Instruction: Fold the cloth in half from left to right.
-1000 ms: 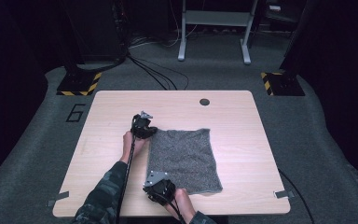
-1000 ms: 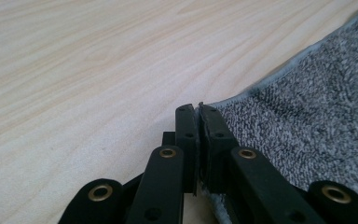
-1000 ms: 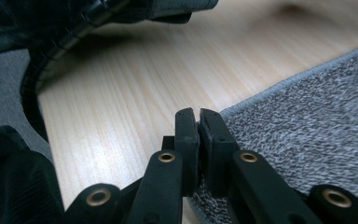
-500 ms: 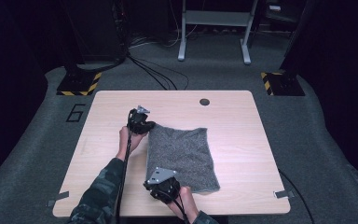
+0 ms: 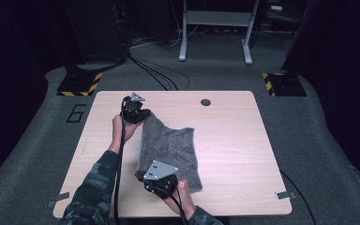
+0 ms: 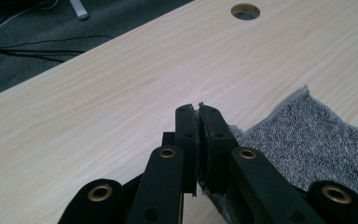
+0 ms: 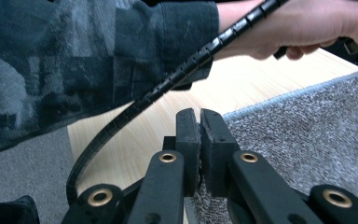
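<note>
Grey towel [image 5: 171,152] on the surface [image 5: 234,154], near-left of the round grommet hole [image 5: 206,101]; its left edge lifted off the wood; left tongs [image 5: 139,114] clamped on the far-left corner, closest to the hole; right tongs [image 5: 158,183] clamped on the near-left corner, farthest from the hole.

1 grey towel [image 5: 171,147], 2 grippers – left [image 5: 143,114] & right [image 5: 146,182], 1 table [image 5: 234,140], 1 hole [image 5: 206,101].
</note>
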